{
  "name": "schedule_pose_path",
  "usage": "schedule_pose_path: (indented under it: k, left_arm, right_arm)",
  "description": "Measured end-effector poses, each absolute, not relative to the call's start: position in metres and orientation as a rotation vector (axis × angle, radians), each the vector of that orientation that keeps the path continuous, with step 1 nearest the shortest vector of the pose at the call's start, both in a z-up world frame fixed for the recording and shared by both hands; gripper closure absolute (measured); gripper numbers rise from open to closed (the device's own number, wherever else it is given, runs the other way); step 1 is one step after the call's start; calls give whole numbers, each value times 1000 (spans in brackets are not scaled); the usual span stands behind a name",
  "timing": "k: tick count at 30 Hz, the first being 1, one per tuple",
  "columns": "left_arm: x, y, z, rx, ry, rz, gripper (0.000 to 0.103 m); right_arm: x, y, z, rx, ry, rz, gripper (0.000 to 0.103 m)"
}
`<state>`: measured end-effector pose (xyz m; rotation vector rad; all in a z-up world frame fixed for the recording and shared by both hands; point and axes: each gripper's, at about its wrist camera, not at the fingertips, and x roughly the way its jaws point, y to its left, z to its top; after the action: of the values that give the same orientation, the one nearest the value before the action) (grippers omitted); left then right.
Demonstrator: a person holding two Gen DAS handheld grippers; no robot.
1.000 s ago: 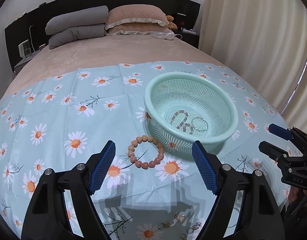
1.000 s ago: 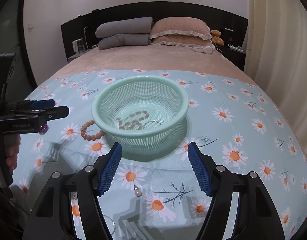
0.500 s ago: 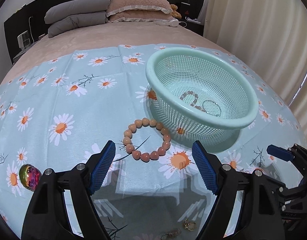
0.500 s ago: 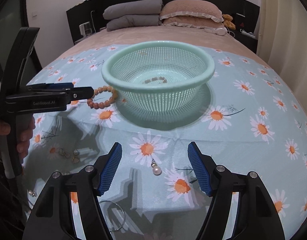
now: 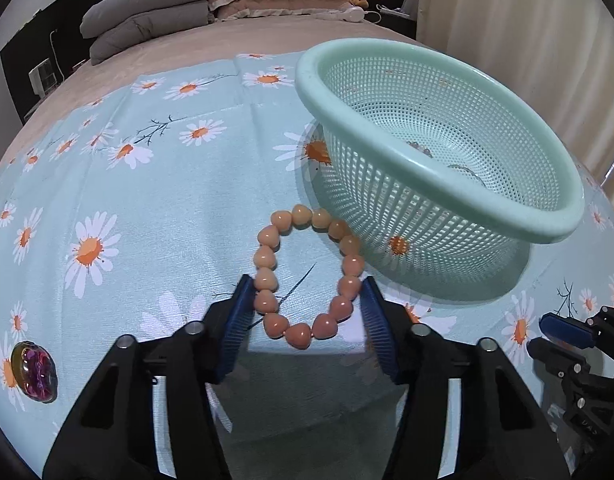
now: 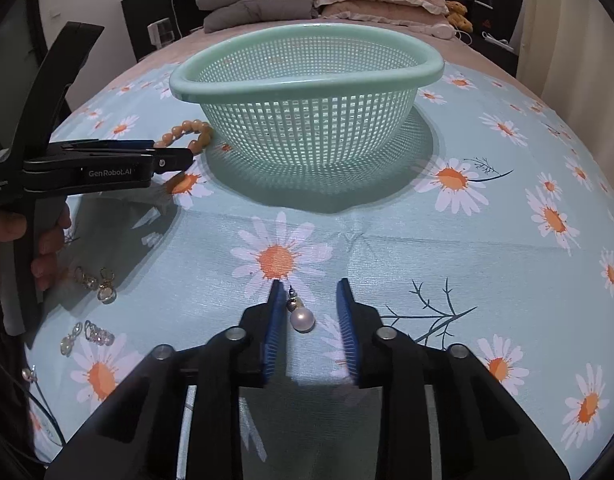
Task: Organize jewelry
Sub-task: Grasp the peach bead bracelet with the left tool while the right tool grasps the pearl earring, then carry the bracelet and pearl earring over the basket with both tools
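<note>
Both grippers are down at the daisy-print cloth (image 6: 487, 240) on the bed, each set around a piece of jewelry for the green basket (image 5: 439, 148). The left gripper (image 5: 305, 300) has just been closing its fingers on the peach bead bracelet (image 5: 307, 276), which lies flat beside the basket's near wall; the blue pads touch the beads on both sides, so it looks clenched on the bracelet, though not yet lifted. The right gripper (image 6: 310, 304) has also just been closing, but its fingers remain released: the pearl earring (image 6: 301, 318) lies between them, against the left pad and clear of the right. To do this well, the right fingers should finish closing on the round pearl itself, not the thin post, without pinching cloth. The left should squeeze only enough that the bead loop does not buckle or slip, then rise straight before crossing the basket's rim. The other earrings (image 6: 95, 282) wait nearby.
</note>
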<state>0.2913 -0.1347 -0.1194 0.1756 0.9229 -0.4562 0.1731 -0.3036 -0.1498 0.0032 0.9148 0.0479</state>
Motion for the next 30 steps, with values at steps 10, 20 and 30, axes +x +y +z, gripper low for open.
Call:
schedule_pose_path:
  k: [10,20,30]
  left_arm:
    - [287,-118,-112,45,993,-514,92]
    - [263,-119,-85,117,943,-501,92]
    - [242,-118,-32,149,859,-496,91]
  right_arm:
    - [168,-303,-138,6,909,65,92]
    - [156,-301,-103,-6,839,79,92]
    - [153,-303,-66,-13,762,76,92]
